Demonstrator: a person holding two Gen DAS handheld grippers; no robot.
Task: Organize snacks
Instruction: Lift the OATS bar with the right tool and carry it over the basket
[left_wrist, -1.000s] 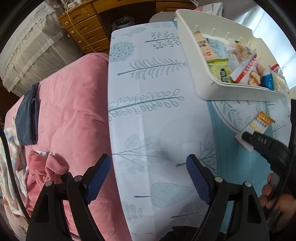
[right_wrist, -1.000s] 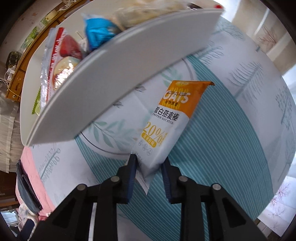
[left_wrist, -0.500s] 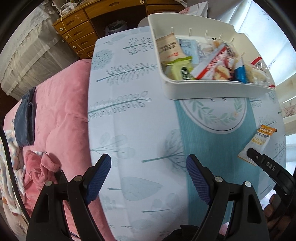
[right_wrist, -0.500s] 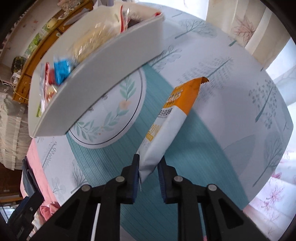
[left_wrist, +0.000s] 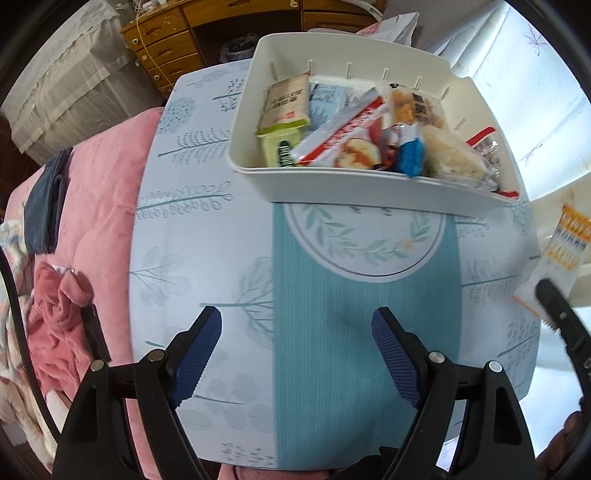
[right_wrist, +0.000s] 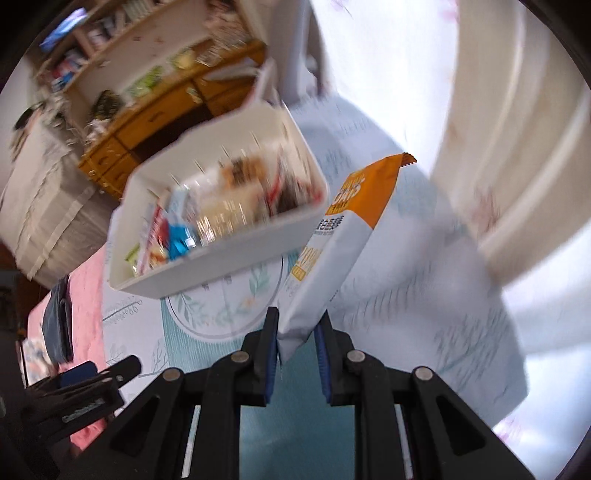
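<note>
Above the table (right_wrist: 424, 280), oat bar (right_wrist: 332, 251) points away.

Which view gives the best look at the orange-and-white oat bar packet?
The right wrist view: the oat bar packet stands large and near the middle, its lower end pinched in the right gripper, beside the white bin. The left wrist view catches it only small and blurred at the right edge.

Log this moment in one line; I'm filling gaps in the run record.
right gripper: jaws shut on oat bar packet, lifted off table | left gripper: open, empty | bin: holds snacks
</note>
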